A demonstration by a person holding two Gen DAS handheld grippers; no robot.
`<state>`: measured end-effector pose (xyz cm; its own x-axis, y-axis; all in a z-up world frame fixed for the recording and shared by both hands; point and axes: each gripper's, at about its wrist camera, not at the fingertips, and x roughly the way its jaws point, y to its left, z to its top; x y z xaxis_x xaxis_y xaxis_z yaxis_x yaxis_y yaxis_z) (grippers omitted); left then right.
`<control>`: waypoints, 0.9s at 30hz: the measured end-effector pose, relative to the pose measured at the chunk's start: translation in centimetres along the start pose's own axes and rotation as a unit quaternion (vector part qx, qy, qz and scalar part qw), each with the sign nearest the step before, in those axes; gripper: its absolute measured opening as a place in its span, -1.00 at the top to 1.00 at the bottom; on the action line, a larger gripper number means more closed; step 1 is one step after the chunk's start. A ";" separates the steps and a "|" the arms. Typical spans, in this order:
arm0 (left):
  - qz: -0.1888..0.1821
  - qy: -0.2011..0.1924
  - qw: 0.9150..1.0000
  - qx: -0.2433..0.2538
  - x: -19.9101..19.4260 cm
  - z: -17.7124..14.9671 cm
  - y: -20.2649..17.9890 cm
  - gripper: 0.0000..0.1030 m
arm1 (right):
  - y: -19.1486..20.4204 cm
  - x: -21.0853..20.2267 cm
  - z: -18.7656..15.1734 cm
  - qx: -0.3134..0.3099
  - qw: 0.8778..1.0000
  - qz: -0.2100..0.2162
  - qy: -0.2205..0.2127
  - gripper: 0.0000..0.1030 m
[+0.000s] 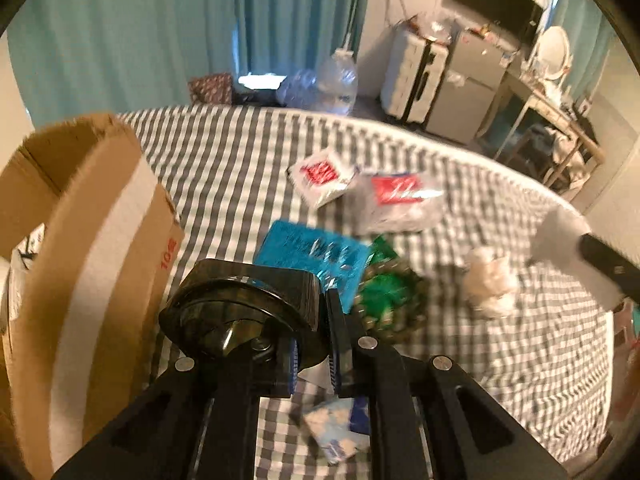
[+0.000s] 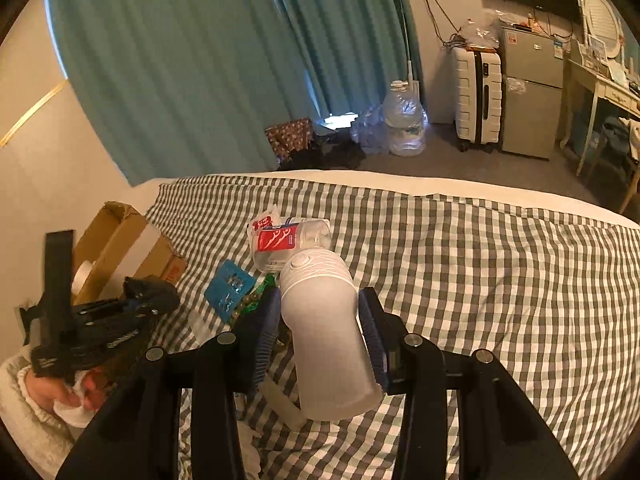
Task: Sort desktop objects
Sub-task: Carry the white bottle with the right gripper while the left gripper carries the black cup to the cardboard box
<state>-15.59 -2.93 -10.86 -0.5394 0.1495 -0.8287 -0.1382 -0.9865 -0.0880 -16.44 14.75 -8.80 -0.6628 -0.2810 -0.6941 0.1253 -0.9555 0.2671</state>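
Black tape dispenser (image 1: 244,312) is clamped in your left gripper (image 1: 320,344), cardboard box (image 1: 92,240) just left; your right gripper (image 2: 320,332) grasps a white plastic bottle (image 2: 324,336).

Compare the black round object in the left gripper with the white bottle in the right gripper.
The black round object is glossy and dark; the white bottle is matte and pale. The black round object is squat and disc-like; the white bottle is a long cylinder. Both are gripped between fingers, off the bed.
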 end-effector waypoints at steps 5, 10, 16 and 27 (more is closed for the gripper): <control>-0.002 -0.009 1.000 0.006 -2.1 0.3 -0.4 0.78 | 0.1 -0.7 -0.1 -0.001 1.000 -0.003 -0.006 0.22; -0.007 -0.038 0.999 0.010 -5.1 0.8 -0.3 0.78 | -0.4 -1.6 -0.1 0.008 1.000 -0.005 -0.014 0.22; -0.002 -0.038 0.999 -0.006 -4.8 1.2 0.8 0.78 | -1.2 -1.8 0.2 0.022 1.000 -0.011 -0.014 0.22; -0.047 -0.094 0.994 0.009 -7.9 2.2 -0.6 0.78 | -0.3 -1.7 -0.5 -0.001 1.000 -0.007 -0.014 0.22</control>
<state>-13.11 -3.36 -3.04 -0.6690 0.2520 -0.6992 -0.2093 -0.9666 -0.1481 -14.98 15.48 -8.04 -0.6845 -0.2655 -0.6789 0.1176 -0.9594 0.2565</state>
